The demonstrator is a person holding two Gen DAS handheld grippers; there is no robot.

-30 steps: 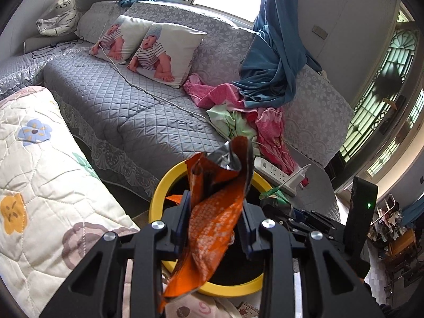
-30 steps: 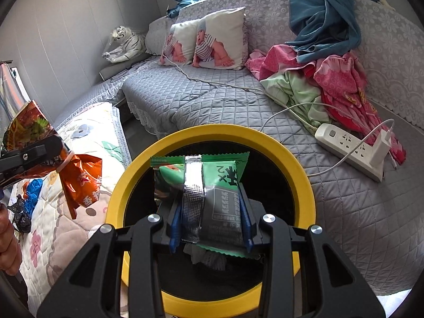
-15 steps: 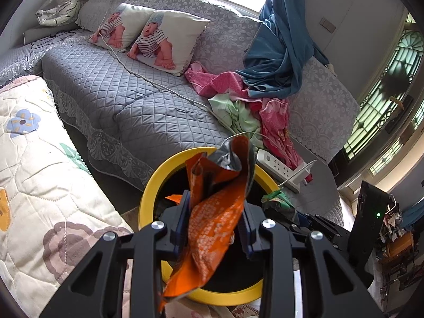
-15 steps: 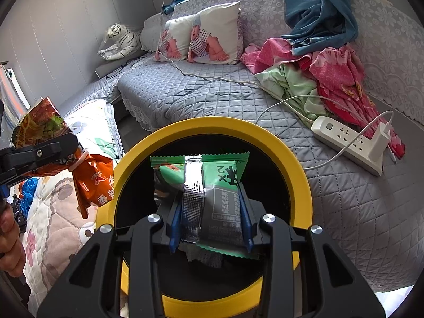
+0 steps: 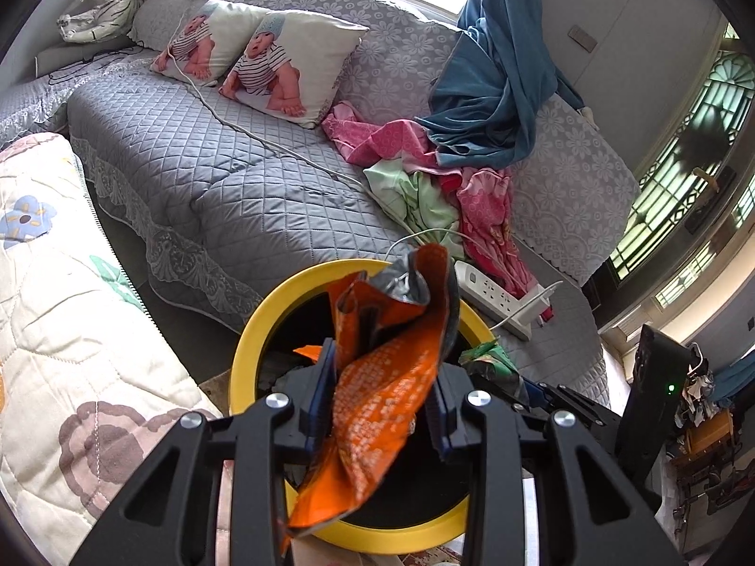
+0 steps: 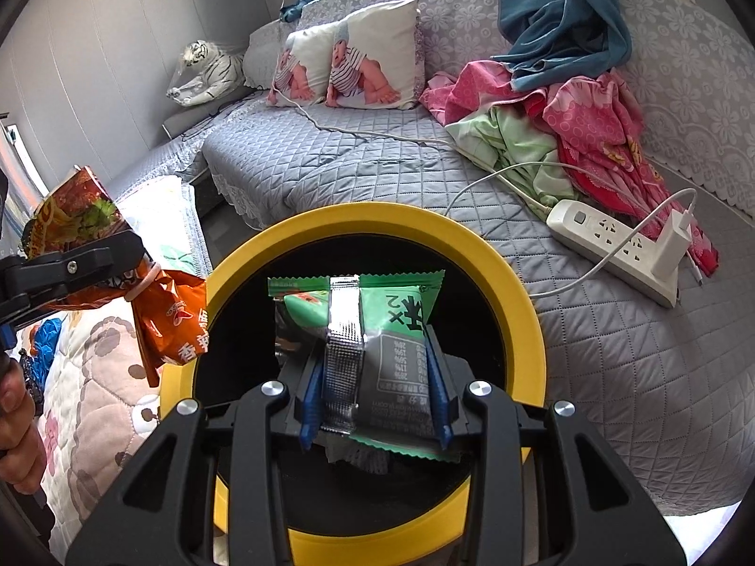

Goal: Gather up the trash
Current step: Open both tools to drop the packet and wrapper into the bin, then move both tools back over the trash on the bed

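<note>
My left gripper (image 5: 382, 405) is shut on a crumpled orange snack wrapper (image 5: 382, 401) and holds it over the yellow-rimmed black trash bin (image 5: 245, 330). My right gripper (image 6: 375, 401) is shut on a green snack wrapper (image 6: 382, 330) above the same bin (image 6: 519, 283). In the right wrist view the left gripper (image 6: 71, 264) shows at the left with the orange wrapper (image 6: 170, 325) hanging at the bin's rim. In the left wrist view the green wrapper (image 5: 490, 358) and the right gripper show at the bin's right rim.
A grey quilted sofa (image 5: 212, 170) stands behind the bin, with baby-print pillows (image 5: 278, 66), a pile of pink, green and blue cloth (image 5: 448, 165), and a white power strip (image 6: 613, 245) with cables. A floral quilted cushion (image 5: 56, 292) lies at the left.
Both grippers have moved forward and a little lower over the bin, so its rim fills more of the views. Both wrappers stay held.
</note>
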